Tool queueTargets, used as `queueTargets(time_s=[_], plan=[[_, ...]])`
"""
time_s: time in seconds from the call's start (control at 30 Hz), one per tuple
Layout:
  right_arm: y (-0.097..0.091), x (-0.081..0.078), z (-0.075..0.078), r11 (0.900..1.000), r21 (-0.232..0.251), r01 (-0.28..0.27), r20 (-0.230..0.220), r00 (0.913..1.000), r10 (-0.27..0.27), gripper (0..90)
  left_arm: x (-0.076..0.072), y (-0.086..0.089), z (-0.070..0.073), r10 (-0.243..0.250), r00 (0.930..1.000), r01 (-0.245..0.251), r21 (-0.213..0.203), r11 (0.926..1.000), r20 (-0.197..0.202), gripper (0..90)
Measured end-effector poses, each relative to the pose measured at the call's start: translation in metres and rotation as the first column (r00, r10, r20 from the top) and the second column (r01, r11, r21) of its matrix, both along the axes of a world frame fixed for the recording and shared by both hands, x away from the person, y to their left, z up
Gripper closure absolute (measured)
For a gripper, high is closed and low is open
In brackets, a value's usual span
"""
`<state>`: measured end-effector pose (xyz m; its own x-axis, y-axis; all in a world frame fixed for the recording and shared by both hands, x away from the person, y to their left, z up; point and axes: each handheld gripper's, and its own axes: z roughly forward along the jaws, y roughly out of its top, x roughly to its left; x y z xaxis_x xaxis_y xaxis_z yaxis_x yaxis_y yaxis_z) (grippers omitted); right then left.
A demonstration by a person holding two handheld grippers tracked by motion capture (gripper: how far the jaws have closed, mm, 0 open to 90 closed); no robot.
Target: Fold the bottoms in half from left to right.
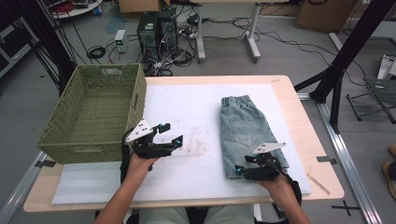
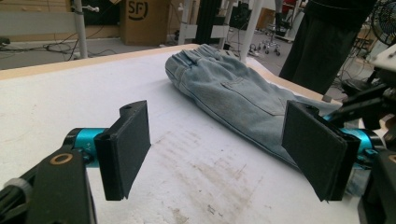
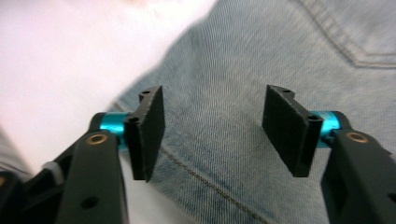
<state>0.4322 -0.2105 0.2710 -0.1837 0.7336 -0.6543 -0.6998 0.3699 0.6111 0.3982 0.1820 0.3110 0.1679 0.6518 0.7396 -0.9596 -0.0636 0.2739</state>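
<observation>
Denim shorts (image 1: 243,133), pale blue, 1 item, folded lengthwise into a narrow strip and lying flat on the white foam sheet (image 1: 196,100) that covers the table (image 1: 299,112). Long axis runs from the person's edge of the sheet toward the far edge, leaning slightly, so the far end sits a little closer to the basket than the near end. Elastic waistband points away from the person; leg hem points toward the person, near the front edge of the sheet. Back pocket faces up, about midway along the strip. Placement: well apart from the green woven basket (image 1: 95,112), on the opposite side of the sheet from it.

Right gripper (image 1: 243,169): over the hem end of the shorts, at the end farthest from the basket. In the right gripper view its 2 black pads (image 3: 148,128) stand partly apart with denim (image 3: 224,93) showing in the gap between them; no pad presses the cloth, nothing held.

Left gripper (image 1: 169,134): just beside the basket's near corner, above bare foam between basket and shorts. Jaws spread wide, with nothing between them. In the left gripper view the shorts (image 2: 233,98) lie beyond the pads, waistband at the far end.

Basket: 1 item, standing at the table's edge, partly on the foam sheet.
</observation>
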Motion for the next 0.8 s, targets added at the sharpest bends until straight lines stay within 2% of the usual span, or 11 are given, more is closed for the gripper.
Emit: queueTargets(time_s=[0.03, 0.07, 0.13, 0.23, 0.27, 0.33, 0.47, 0.5, 0.53, 0.63, 0.8], plan=[[0.000, 0.000, 0.000, 1.0000, 0.000, 0.000, 0.000, 1.0000, 0.000, 39.1, 0.000, 0.000, 0.000, 0.000, 1.0000, 0.000, 0.000, 1.0000, 0.000, 23.9], [-0.014, -0.006, 0.000, 0.9986, 0.052, -0.001, 0.045, 0.9990, -0.002, 39.8, 0.000, 0.000, 0.000, 0.000, 1.0000, 0.000, 0.000, 1.0000, 0.001, 23.9], [-0.027, -0.007, 0.003, 0.9947, 0.102, 0.013, 0.051, 0.9985, -0.019, 40.8, 0.000, -0.001, 0.000, 0.005, 1.0000, -0.005, 0.004, 1.0000, 0.003, 23.9], [-0.051, -0.006, 0.007, 0.9804, 0.194, 0.036, 0.058, 0.9972, -0.048, 43.2, 0.000, -0.001, 0.000, 0.002, 1.0000, -0.002, 0.003, 1.0000, 0.001, 23.9], [-0.055, -0.005, 0.008, 0.9768, 0.209, 0.048, 0.056, 0.9965, -0.061, 43.7, 0.000, -0.001, 0.000, 0.003, 1.0000, -0.003, 0.003, 1.0000, 0.003, 23.9], [-0.068, -0.001, 0.009, 0.9629, 0.255, 0.089, 0.031, 0.9945, -0.100, 45.5, 0.000, -0.001, 0.000, 0.000, 1.0000, 0.000, 0.002, 1.0000, 0.002, 23.9], [-0.076, 0.013, 0.008, 0.9505, 0.261, 0.168, -0.025, 0.9855, -0.167, 49.9, 0.000, -0.002, 0.000, 0.003, 1.0000, -0.003, 0.006, 1.0000, 0.002, 23.9], [-0.077, 0.016, 0.004, 0.9515, 0.263, 0.159, 0.000, 0.9863, -0.165, 51.3, 0.001, -0.003, 0.000, 0.003, 1.0000, -0.003, 0.007, 1.0000, 0.001, 23.9], [-0.078, 0.016, 0.002, 0.9513, 0.265, 0.156, 0.005, 0.9865, -0.164, 52.4, 0.000, -0.003, 0.000, 0.005, 1.0000, -0.005, 0.007, 1.0000, 0.001, 23.9], [-0.081, 0.014, -0.004, 0.9507, 0.254, 0.179, 0.000, 0.9828, -0.185, 53.4, 0.001, -0.003, 0.000, 0.002, 1.0000, -0.002, 0.008, 1.0000, 0.001, 23.9], [-0.085, 0.011, -0.009, 0.9551, 0.240, 0.174, -0.008, 0.9842, -0.177, 52.3, 0.000, -0.002, 0.000, 0.001, 1.0000, -0.001, 0.004, 1.0000, 0.005, 23.9]])
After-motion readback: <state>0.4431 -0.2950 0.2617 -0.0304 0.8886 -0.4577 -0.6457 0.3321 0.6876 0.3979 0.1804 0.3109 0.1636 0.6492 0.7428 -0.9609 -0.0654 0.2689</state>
